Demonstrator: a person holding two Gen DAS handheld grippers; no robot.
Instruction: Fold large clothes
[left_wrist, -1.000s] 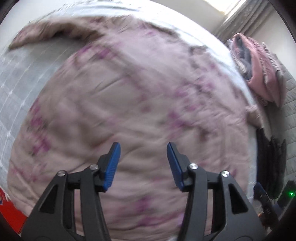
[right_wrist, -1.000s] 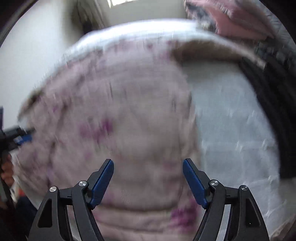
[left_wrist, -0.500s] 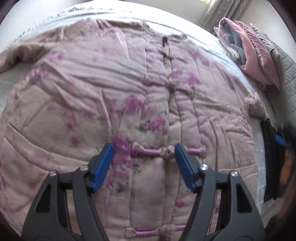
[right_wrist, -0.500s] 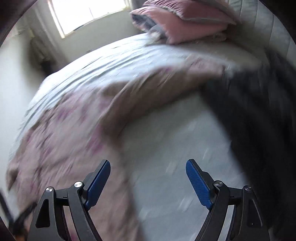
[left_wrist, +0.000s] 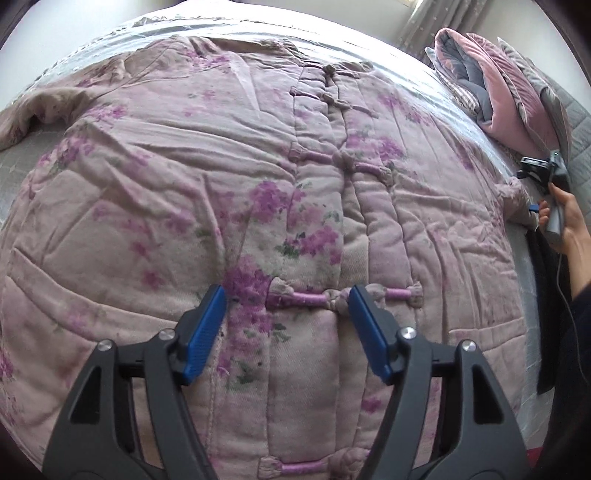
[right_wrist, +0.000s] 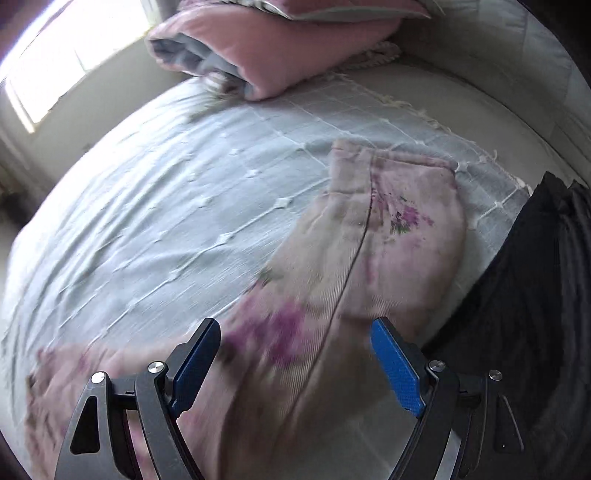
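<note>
Flat on the bed (right_wrist: 155, 206) — floral jacket (left_wrist: 177, 192), both jaws spread.

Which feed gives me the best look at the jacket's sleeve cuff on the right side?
The right wrist view: the sleeve cuff lies flat on the bedspread, ahead of the open right claw, with its end edge visible. The left wrist view shows the cuff only small and distorted at the frame's right edge.
</note>
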